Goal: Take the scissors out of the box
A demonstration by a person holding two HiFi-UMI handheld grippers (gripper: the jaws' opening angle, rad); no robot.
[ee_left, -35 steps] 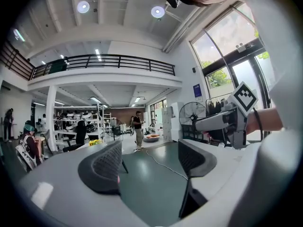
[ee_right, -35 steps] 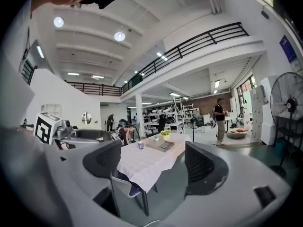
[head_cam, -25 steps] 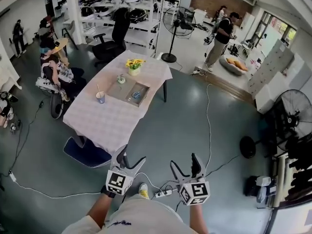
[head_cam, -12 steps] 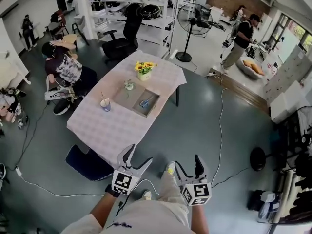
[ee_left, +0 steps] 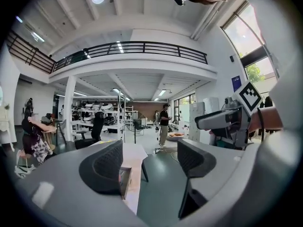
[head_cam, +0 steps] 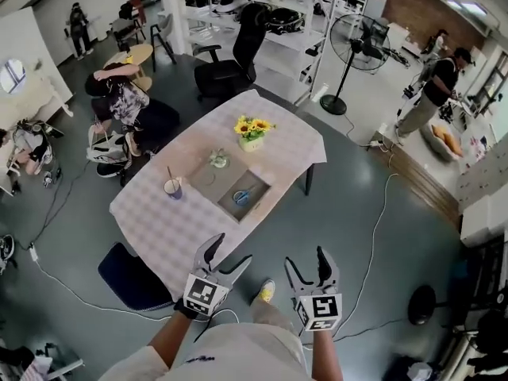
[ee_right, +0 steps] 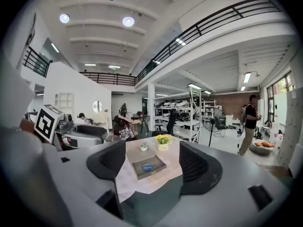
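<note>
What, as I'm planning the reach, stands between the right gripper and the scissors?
Nothing visible: only bare floor and tablecloth lie between the right gripper and the scissors in the open box. Its jaws, empty and apart, have just been closing.

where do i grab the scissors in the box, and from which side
The scissors lie flat inside the shallow open-topped box, so its walls block a level approach: come down from above. Probably grip the blue handle end, the bulkiest part visible; the blades are too small to make out.
</note>
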